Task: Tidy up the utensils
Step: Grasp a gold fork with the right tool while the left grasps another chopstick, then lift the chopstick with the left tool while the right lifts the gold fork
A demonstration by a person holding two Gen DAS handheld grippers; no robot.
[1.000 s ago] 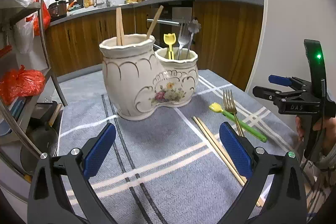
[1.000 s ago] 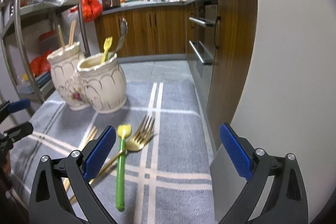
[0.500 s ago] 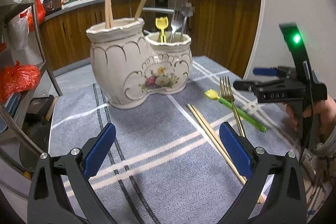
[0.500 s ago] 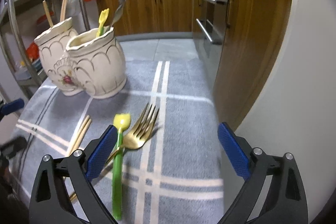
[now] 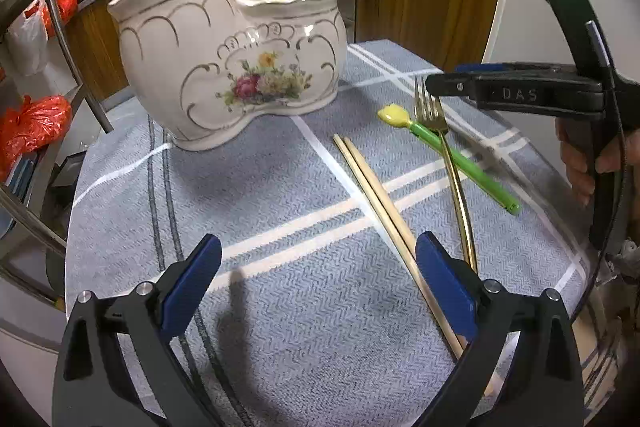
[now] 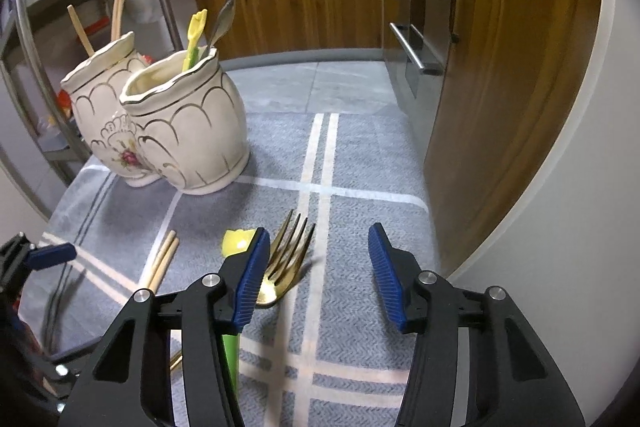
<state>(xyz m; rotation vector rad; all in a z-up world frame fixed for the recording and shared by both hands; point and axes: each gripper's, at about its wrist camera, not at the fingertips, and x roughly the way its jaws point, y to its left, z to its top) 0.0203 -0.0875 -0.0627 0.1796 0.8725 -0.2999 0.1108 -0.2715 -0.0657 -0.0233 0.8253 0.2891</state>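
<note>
A cream ceramic double holder [image 5: 232, 67] [image 6: 188, 131] stands on the grey striped cloth [image 5: 280, 307]. Its taller pot holds chopsticks; the lower pot holds a yellow-headed utensil, a fork and a spoon. Loose on the cloth lie a pair of chopsticks [image 5: 380, 195] [image 6: 162, 263], a gold fork [image 5: 450, 155] [image 6: 288, 259] and a green utensil with a yellow head [image 5: 480, 179] [image 6: 236, 241]. My right gripper [image 6: 317, 239] [image 5: 440, 83] hovers over the fork's tines with its jaws closing; the tines lie by the left pad, untouched. My left gripper [image 5: 318, 247] is open with nothing between its fingers, its right finger over the chopsticks.
A metal shelf rack [image 5: 60, 39] with red bags [image 5: 32, 123] stands left of the table. Wooden cabinets [image 6: 320, 11] and an oven front [image 6: 420, 39] lie beyond. A white wall [image 6: 560, 187] borders the table's right edge. A hand [image 5: 580, 155] holds the right gripper.
Both grippers came lower and closer to the cloth. The right gripper's jaws narrowed from wide open, and it now sits over the fork's head. The left gripper's view tilted down toward the chopsticks.
</note>
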